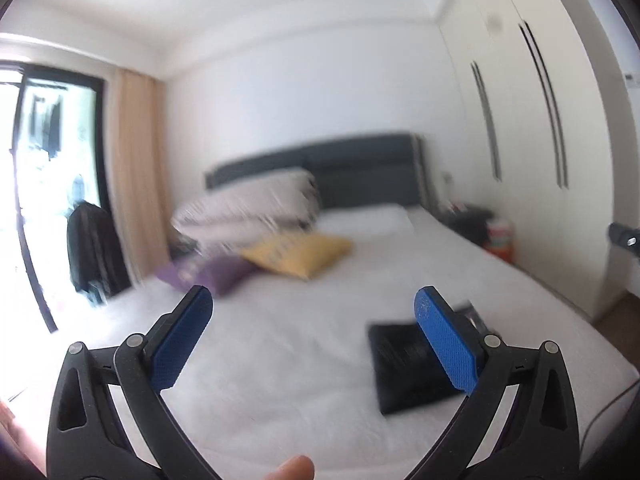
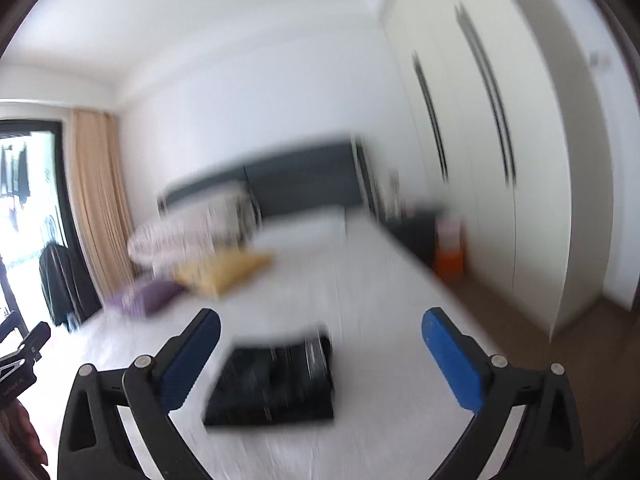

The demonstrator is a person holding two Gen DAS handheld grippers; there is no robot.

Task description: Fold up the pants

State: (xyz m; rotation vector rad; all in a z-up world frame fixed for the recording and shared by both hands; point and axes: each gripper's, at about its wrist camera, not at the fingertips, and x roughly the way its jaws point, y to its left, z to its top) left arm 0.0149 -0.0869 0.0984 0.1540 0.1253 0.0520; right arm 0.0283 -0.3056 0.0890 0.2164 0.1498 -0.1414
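The black pants (image 2: 276,384) lie folded into a compact rectangle on the white bed (image 2: 360,280). In the left wrist view the pants (image 1: 408,368) sit at the right, partly behind the right finger. My left gripper (image 1: 314,344) is open and empty, held above the bed to the left of the pants. My right gripper (image 2: 320,360) is open and empty, held above the pants, which show between its blue fingers (image 2: 452,360). Both views are blurred by motion.
A yellow pillow (image 1: 298,254), a purple pillow (image 1: 204,274) and a folded quilt (image 1: 248,208) lie near the dark headboard (image 1: 320,168). White wardrobes (image 2: 500,160) line the right side. A nightstand (image 2: 416,232) stands beside the bed. A curtain (image 1: 136,184) and glass door are at left.
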